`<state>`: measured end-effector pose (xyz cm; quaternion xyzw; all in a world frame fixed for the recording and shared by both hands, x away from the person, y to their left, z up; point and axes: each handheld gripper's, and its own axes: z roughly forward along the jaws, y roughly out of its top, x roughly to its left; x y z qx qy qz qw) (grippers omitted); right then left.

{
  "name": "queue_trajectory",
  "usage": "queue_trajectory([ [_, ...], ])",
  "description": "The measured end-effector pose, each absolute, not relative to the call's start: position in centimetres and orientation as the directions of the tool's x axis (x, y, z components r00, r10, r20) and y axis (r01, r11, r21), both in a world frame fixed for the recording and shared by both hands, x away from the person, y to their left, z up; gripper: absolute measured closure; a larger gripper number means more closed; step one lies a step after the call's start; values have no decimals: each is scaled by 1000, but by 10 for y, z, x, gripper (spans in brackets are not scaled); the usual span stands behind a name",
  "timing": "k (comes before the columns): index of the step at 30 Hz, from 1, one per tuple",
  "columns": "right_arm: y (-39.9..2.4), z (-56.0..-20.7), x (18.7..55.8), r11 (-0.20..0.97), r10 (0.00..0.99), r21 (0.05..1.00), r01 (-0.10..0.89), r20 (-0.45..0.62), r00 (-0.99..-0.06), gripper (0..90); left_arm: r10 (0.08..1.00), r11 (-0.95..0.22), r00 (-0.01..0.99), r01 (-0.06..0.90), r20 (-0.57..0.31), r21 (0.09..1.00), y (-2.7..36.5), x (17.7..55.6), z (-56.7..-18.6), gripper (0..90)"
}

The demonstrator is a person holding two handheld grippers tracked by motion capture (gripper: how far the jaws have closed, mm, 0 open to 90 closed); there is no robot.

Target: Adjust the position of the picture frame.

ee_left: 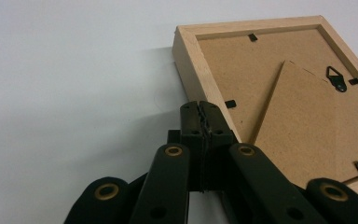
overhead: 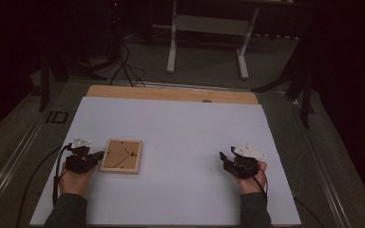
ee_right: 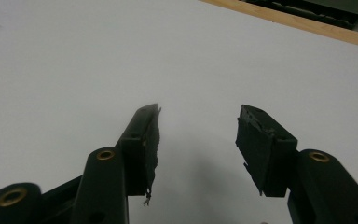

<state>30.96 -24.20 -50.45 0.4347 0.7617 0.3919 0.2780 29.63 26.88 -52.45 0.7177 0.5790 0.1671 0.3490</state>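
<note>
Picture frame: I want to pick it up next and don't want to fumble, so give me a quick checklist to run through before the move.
1. Picture frame lies flat, back side up, on the white sheet: ok.
2. Left gripper is at the frame's left edge: ok.
3. Left jaws open to take the edge: not ok, they are shut, nothing between them.
4. Left tips touching the frame: cannot tell.
5. Right gripper open and holding nothing: ok.
6. Right gripper near the frame: not ok, it rests far to the right.

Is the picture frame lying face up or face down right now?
Face down. The picture frame lies flat on the white sheet, with its brown backing board, retaining clips, hanger and fold-out stand facing up.
</note>
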Motion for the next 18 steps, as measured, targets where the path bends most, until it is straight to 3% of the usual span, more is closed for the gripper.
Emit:
queue_trajectory([
  [18,-240,-506,310,319,878,835,448,-83,-471,481,951,-107,275,720,-140,686,248,302,-522,889],
])
